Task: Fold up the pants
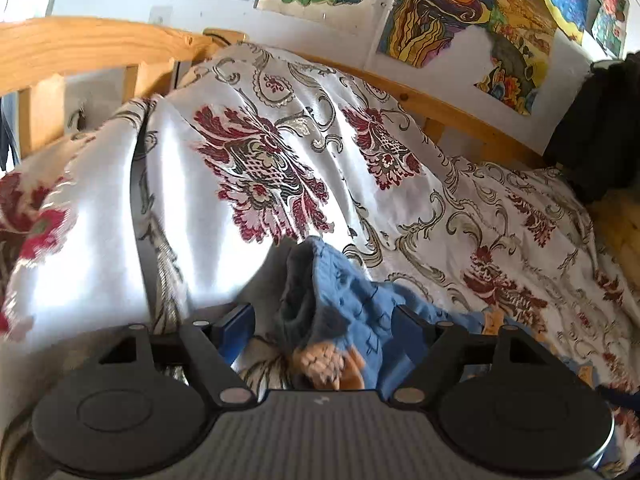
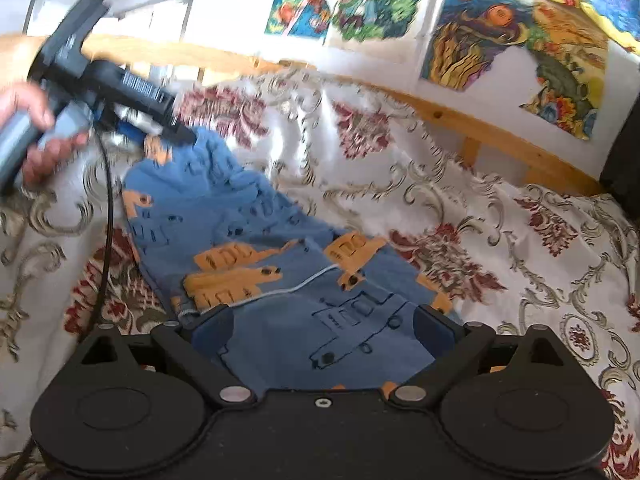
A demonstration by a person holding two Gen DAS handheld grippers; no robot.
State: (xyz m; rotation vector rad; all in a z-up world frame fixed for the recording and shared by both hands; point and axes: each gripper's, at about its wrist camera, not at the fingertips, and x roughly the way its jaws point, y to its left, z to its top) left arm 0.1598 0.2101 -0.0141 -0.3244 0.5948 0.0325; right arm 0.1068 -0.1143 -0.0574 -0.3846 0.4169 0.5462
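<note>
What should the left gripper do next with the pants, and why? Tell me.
Probably shut the left gripper on the pants: its jaws stand open around a raised cuff, and the right gripper is also open over the other end, so nothing seems held yet.

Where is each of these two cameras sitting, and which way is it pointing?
Left wrist view: sits on the left gripper, facing the wooden headboard; its open fingers straddle the raised blue pants.
Right wrist view: sits on the right gripper, facing along the pants; the left gripper and the hand holding it show.
Shared: pants, patterned bedspread, wall drawings.
</note>
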